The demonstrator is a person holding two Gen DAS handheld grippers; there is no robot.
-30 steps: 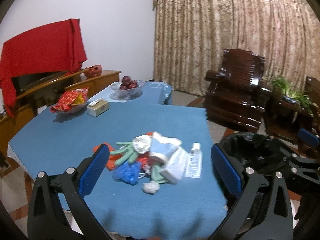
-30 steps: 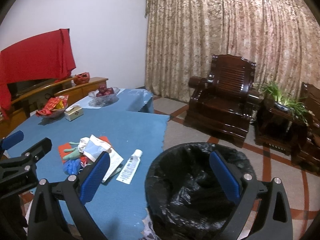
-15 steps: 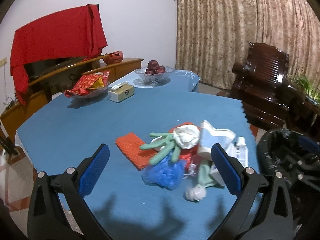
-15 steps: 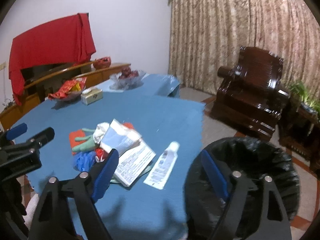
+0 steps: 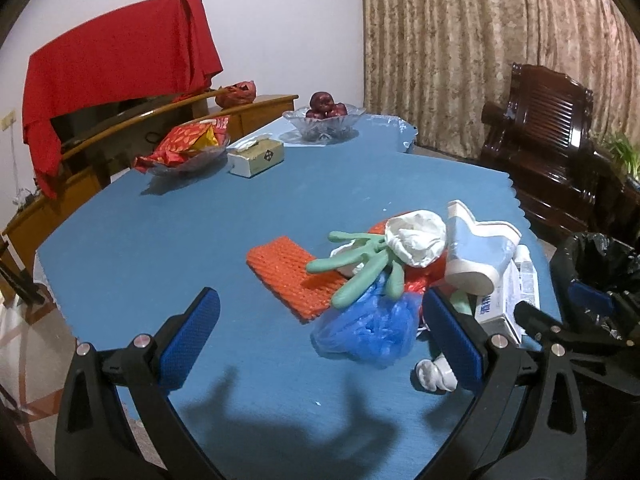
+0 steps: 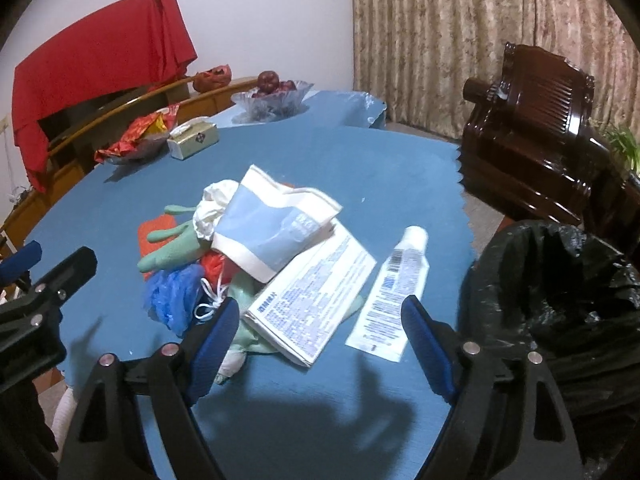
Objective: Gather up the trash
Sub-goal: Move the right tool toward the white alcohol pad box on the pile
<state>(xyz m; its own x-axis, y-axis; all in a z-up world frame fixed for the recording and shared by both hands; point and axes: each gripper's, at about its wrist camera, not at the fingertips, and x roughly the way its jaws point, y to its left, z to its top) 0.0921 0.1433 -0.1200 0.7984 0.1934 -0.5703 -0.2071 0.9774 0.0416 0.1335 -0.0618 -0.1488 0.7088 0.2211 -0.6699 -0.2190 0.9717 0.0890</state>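
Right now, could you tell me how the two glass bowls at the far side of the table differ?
The fruit bowl holds dark red round fruit, while the snack bowl holds red and yellow snack packets. The fruit bowl sits farther back, toward the curtain; the snack bowl stands on the other side of the tissue box, toward the wooden sideboard. Both are clear glass, stand on the blue tablecloth, and lie apart from the trash pile.

Left wrist view: low over near edge of tabletop point(image 5: 240, 208), angled down and forward, close to trash pile point(image 5: 384, 272), toward curtain point(image 5: 480, 60). Right wrist view: same heading, further right, bin point(image 6: 560, 280) at right edge. Shared: trash pile point(image 6: 248, 248), fruit bowl point(image 5: 324, 120), armchair point(image 6: 528, 112); each view catches other gripper at its edge.
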